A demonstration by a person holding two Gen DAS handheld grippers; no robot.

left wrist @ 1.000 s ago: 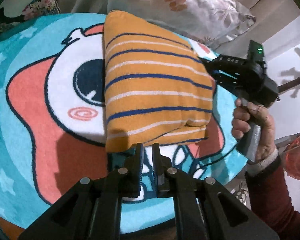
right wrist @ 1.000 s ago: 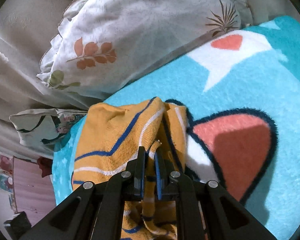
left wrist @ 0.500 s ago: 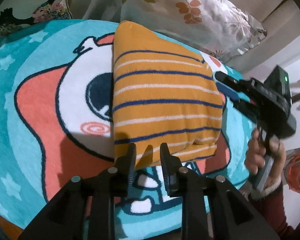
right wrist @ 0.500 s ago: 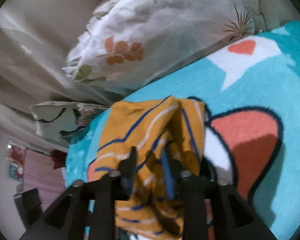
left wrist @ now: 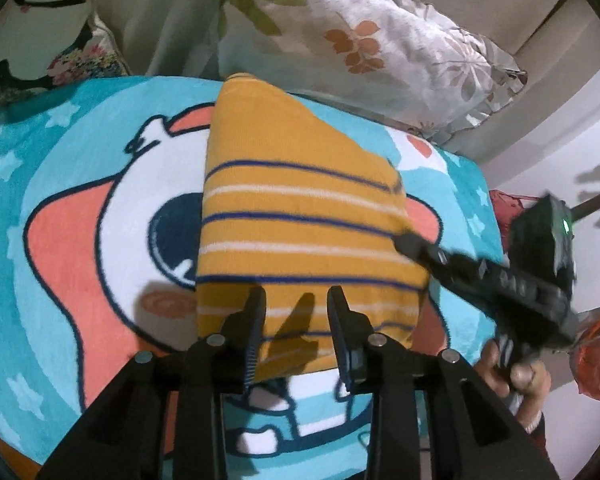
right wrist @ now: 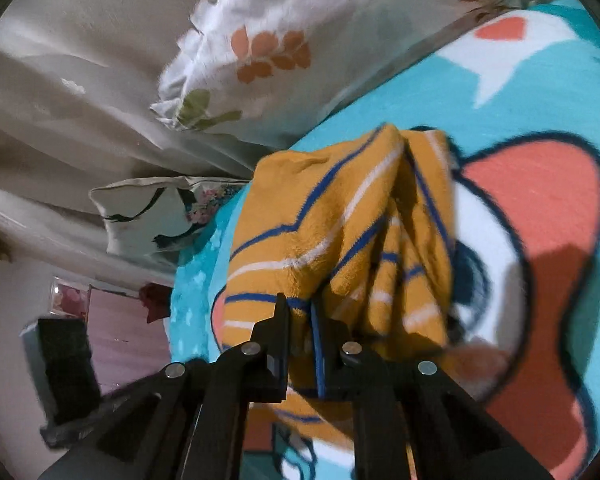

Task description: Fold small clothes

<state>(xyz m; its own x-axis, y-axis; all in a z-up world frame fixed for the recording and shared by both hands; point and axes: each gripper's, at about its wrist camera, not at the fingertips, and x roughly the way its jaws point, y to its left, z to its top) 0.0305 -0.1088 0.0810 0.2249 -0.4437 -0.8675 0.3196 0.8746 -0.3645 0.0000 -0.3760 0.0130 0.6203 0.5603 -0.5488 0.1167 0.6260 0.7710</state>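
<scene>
A folded orange garment (left wrist: 300, 232) with blue and white stripes lies on a cartoon-print blanket (left wrist: 80, 240). My left gripper (left wrist: 296, 300) is open and empty, its fingers above the garment's near edge. My right gripper (right wrist: 300, 312) has its jaws close together around the garment's edge (right wrist: 340, 248), with orange cloth between them. In the left wrist view the right gripper (left wrist: 404, 242) reaches the garment's right side, held by a hand (left wrist: 516, 376).
A floral pillow (left wrist: 360, 40) lies behind the blanket, and a second patterned pillow (left wrist: 40, 56) at the far left. A red plastic bag (left wrist: 596, 364) sits off the blanket's right edge. Beige fabric (right wrist: 60, 60) hangs behind.
My left gripper opened wider and moved forward over the garment's near edge. My right gripper's jaws came together on the garment's right edge. Both views shifted as the grippers moved.
</scene>
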